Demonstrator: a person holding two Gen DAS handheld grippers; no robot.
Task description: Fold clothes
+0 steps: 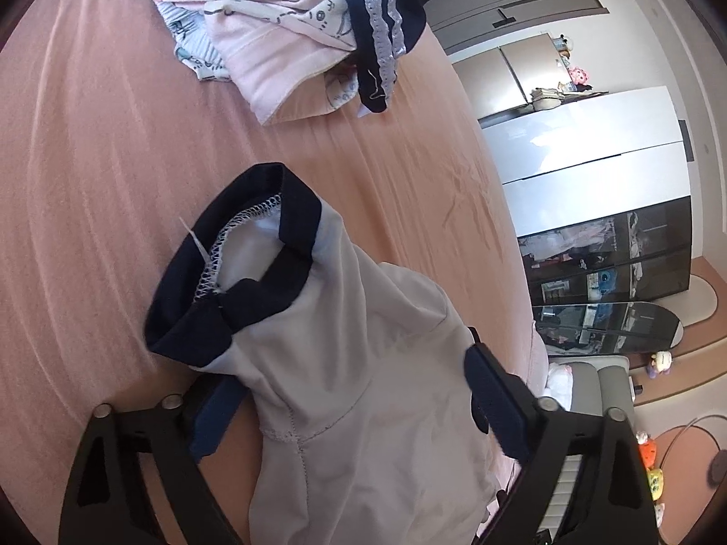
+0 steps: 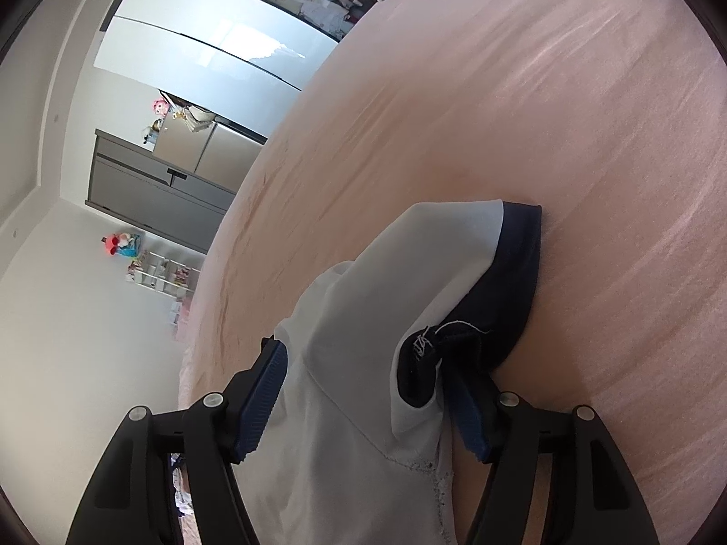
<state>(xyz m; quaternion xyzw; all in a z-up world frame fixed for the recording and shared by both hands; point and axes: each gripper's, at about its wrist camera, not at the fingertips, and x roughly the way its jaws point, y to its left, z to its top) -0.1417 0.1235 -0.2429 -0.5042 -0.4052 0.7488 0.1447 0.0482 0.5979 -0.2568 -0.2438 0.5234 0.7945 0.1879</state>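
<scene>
A white shirt with navy trim lies bunched on the pink bed sheet. In the left wrist view its navy collar [image 1: 236, 263] sticks up ahead, and the white body [image 1: 345, 408] runs back between my left gripper's [image 1: 345, 413] fingers, which stand wide apart. In the right wrist view a white sleeve with a navy cuff [image 2: 513, 281] lies ahead, and the white cloth [image 2: 345, 408] fills the gap between my right gripper's [image 2: 368, 404] spread fingers. Whether either gripper pinches the cloth is hidden.
A heap of unfolded clothes [image 1: 291, 22], pink printed pieces and a navy one with silver stripes, lies at the far end of the bed [image 1: 91, 181]. Beyond the bed edge stand a white and dark glass wardrobe [image 1: 604, 209], grey cabinets [image 2: 159, 177] and toys.
</scene>
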